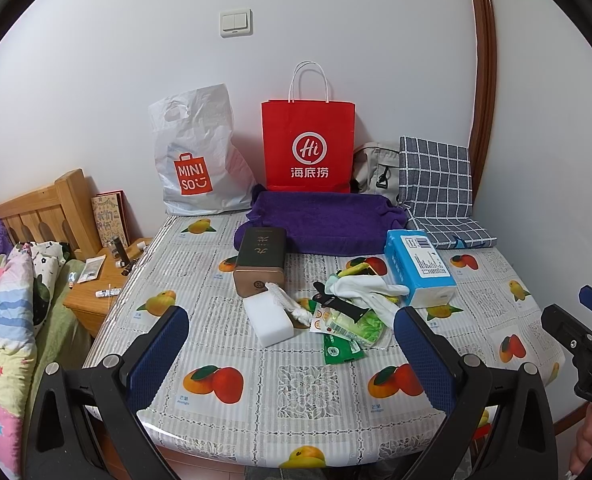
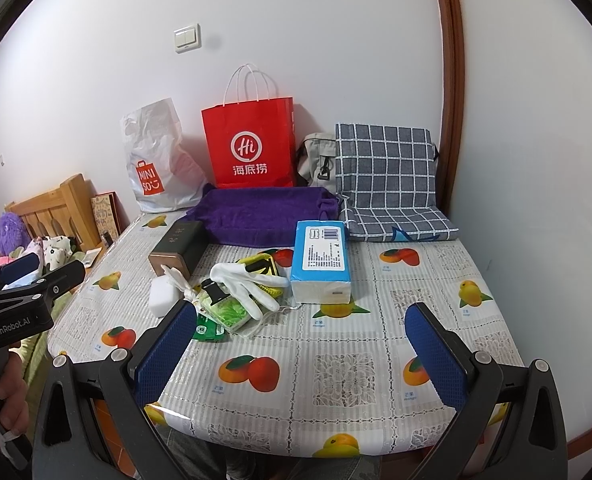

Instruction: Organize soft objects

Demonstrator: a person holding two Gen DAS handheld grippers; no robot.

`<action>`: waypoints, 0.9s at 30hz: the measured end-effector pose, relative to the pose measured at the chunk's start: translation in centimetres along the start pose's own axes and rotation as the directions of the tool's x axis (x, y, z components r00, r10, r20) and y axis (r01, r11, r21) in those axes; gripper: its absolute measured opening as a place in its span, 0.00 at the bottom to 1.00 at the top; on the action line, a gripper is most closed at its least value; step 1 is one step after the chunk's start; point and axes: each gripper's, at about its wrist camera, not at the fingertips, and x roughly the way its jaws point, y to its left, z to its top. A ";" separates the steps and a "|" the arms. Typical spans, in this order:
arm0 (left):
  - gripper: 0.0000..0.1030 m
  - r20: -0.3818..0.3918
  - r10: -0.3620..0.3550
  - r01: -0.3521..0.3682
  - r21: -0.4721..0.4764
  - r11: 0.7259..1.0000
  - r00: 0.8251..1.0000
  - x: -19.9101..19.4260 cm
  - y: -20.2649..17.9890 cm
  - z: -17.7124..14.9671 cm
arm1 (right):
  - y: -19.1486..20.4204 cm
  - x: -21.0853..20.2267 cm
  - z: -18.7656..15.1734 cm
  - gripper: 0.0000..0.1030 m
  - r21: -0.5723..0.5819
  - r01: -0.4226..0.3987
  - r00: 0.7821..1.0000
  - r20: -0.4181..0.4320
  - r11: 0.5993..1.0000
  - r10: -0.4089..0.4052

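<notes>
A heap of small items lies mid-table: a white glove (image 1: 370, 294) (image 2: 248, 282), a white sponge block (image 1: 267, 320) (image 2: 163, 295), green snack packets (image 1: 342, 346) (image 2: 226, 312) and a yellow-black item (image 2: 265, 266). A blue tissue pack (image 1: 420, 272) (image 2: 321, 260) stands to their right, a dark tin box (image 1: 261, 266) (image 2: 176, 249) to their left. A folded purple towel (image 1: 320, 220) (image 2: 264, 214) lies behind. My left gripper (image 1: 292, 334) is open above the table's front, short of the heap. My right gripper (image 2: 302, 328) is open too, nothing between its fingers.
At the wall stand a white MINISO bag (image 1: 194, 156) (image 2: 156, 164), a red paper bag (image 1: 308, 144) (image 2: 250, 148), a grey bag (image 1: 374, 168) and a checked cushion (image 1: 436, 184) (image 2: 388, 176). A bed (image 1: 12, 300) and a wooden nightstand (image 1: 96, 292) are left of the fruit-print table (image 1: 296, 392) (image 2: 336, 368).
</notes>
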 end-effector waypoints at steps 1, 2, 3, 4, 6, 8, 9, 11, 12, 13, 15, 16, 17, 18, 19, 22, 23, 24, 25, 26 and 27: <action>1.00 0.000 -0.001 0.001 0.000 1.000 1.000 0.0 0.0 0.0 | 0.0 0.0 0.0 1.00 0.000 -0.001 1.000 0.000 1.000 0.001; 1.00 0.000 -0.001 0.001 0.000 1.000 1.000 0.0 0.0 0.0 | 0.0 0.0 0.0 1.00 -0.001 -0.001 1.000 0.000 1.000 0.001; 1.00 0.001 0.000 0.000 0.000 1.000 1.000 0.0 0.0 0.0 | 0.0 0.0 0.0 1.00 -0.001 0.000 1.000 0.000 1.000 0.000; 1.00 0.000 0.000 0.000 0.000 1.000 1.000 0.0 0.0 0.0 | 0.0 0.0 0.0 1.00 -0.001 0.000 1.000 0.000 1.000 0.000; 1.00 0.000 0.000 0.000 0.001 1.000 1.000 0.0 0.0 0.0 | 0.0 0.0 0.0 1.00 0.000 -0.001 1.000 0.000 1.000 0.001; 1.00 0.000 0.001 -0.001 0.000 1.000 1.000 0.0 0.0 0.0 | 0.0 -0.1 0.1 1.00 0.000 0.000 1.000 0.001 1.000 0.000; 1.00 0.000 0.000 0.000 0.000 1.000 1.000 0.0 0.0 0.0 | 0.0 -0.1 0.1 1.00 0.000 0.000 1.000 0.001 1.000 0.000; 1.00 0.001 0.000 0.000 0.001 1.000 1.000 0.0 0.0 0.0 | -0.1 -0.2 0.2 1.00 -0.001 -0.001 1.000 0.003 1.000 0.001; 1.00 0.001 0.000 0.000 0.001 1.000 1.000 0.0 0.0 0.0 | -0.1 -0.2 0.2 1.00 -0.001 -0.001 1.000 0.002 1.000 0.001; 1.00 0.001 0.000 0.000 0.001 1.000 1.000 0.0 0.0 0.0 | -0.1 -0.2 0.2 1.00 -0.001 -0.001 1.000 0.003 1.000 0.001; 1.00 0.001 0.000 0.000 0.001 1.000 1.000 0.0 0.0 0.0 | -0.1 -0.2 0.3 1.00 -0.001 -0.001 1.000 0.003 1.000 0.001; 1.00 0.001 0.000 0.000 0.001 1.000 1.000 0.0 0.0 0.0 | -0.1 -0.2 0.3 1.00 -0.001 -0.002 1.000 0.003 1.000 0.002; 1.00 0.001 0.000 0.000 0.001 1.000 1.000 0.0 0.0 0.0 | -0.1 -0.2 0.2 1.00 -0.001 -0.002 1.000 0.003 1.000 0.002; 1.00 0.001 0.000 0.000 0.001 1.000 1.000 0.0 0.0 0.0 | -0.1 -0.2 0.3 1.00 -0.002 -0.003 1.000 0.004 1.000 0.003; 1.00 0.001 0.000 0.000 0.001 1.000 1.000 0.0 0.0 0.0 | -0.1 -0.3 0.3 1.00 -0.003 -0.003 1.000 0.005 1.000 0.003; 1.00 0.002 0.002 -0.002 0.004 1.000 1.000 0.0 0.0 0.0 | -0.1 -0.3 0.4 1.00 -0.006 -0.010 1.000 0.006 1.000 0.011; 1.00 0.002 0.006 -0.006 0.006 1.000 1.000 0.1 0.0 0.0 | 0.0 -0.1 0.4 1.00 -0.008 -0.012 1.000 0.003 1.000 0.012; 1.00 0.000 0.008 -0.008 0.007 1.000 1.000 0.2 0.1 0.1 | 0.0 0.0 0.4 1.00 -0.009 -0.014 1.000 0.001 1.000 0.014; 1.00 -0.003 0.010 -0.010 0.007 1.000 1.000 0.4 0.2 0.1 | 0.0 0.2 0.3 1.00 -0.010 -0.017 1.000 -0.002 1.000 0.017; 1.00 -0.006 0.013 -0.013 0.006 1.000 1.000 0.7 0.1 0.3 | 0.0 0.5 0.4 1.00 -0.010 -0.021 1.000 -0.007 1.000 0.021; 1.00 -0.009 0.015 -0.015 0.005 1.000 1.000 0.9 0.2 0.4 | 0.0 0.8 0.4 1.00 -0.010 -0.021 1.000 -0.012 1.000 0.021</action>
